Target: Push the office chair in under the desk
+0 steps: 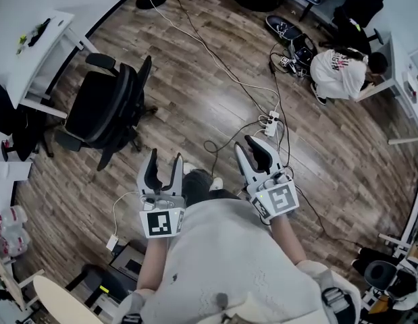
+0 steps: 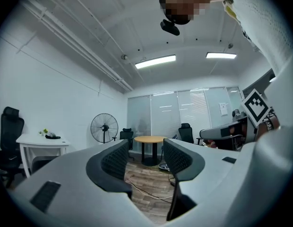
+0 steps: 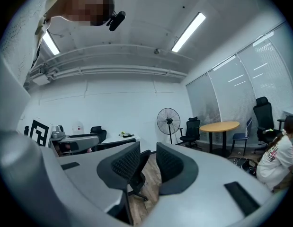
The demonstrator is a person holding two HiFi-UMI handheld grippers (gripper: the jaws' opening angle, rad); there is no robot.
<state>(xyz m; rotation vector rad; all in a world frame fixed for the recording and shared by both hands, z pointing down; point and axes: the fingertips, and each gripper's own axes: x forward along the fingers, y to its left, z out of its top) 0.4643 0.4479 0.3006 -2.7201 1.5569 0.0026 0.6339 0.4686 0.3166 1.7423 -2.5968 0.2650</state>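
Observation:
The black office chair stands on the wood floor, out from the white desk at the upper left of the head view. My left gripper is held level, right of the chair and well apart from it, jaws open and empty. My right gripper is further right, its jaws set narrower with nothing between them. In the left gripper view the left gripper shows floor through its gap, with the desk at the left. Past the right gripper the chair shows in the gap, in front of the desk.
Cables and a power strip run across the floor ahead of me. A person crouches at the upper right beside bags. A standing fan and a round table stand at the far wall. Another black chair sits left of the desk.

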